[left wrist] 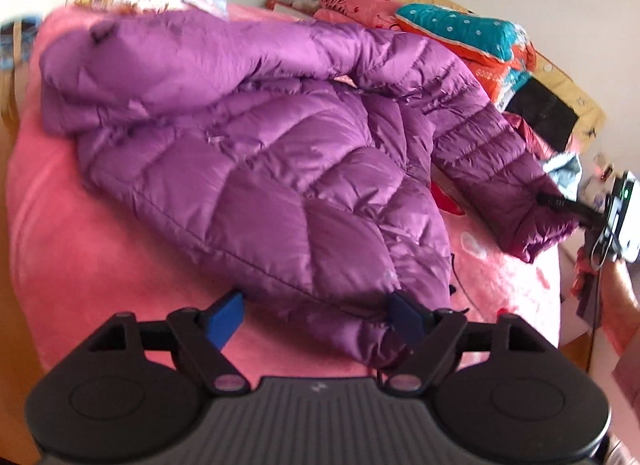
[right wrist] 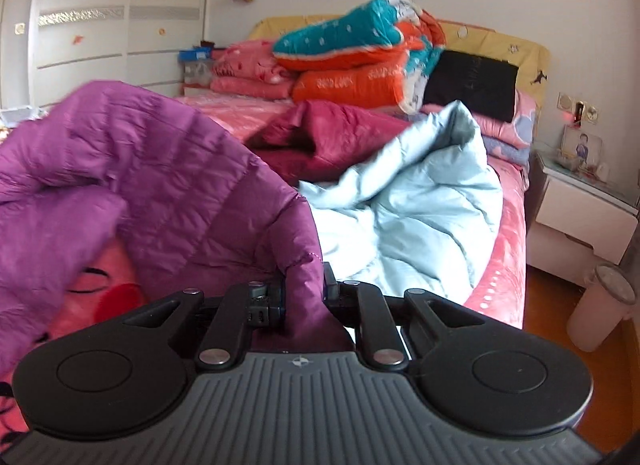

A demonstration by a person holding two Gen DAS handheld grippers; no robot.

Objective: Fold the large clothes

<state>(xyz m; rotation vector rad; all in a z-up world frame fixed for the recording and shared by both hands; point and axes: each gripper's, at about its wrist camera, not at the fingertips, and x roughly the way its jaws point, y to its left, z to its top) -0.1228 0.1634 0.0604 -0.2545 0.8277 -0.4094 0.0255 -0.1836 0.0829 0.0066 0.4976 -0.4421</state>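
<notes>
Purple quilted jacket [left wrist: 256, 153] lies spread across the pink bed [left wrist: 80, 249], its hem at the near edge. The left hand-held gripper [left wrist: 316, 315] stands open over that hem. The right hand-held gripper [right wrist: 305, 297] is clamped on the sleeve cuff [right wrist: 304, 265], lifted near the bed's right edge. Farther back lie a pale blue quilt [right wrist: 420, 205] and stacked bedding [right wrist: 360, 61].

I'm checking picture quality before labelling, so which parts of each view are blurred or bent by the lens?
Left wrist view: the purple jacket is smeared, worst at its top left; the pink bedspread is soft too; black corners frame the fisheye circle. Right wrist view: crisper, though the light blue quilt is streaked, and the wardrobe lines bow outward.
</notes>
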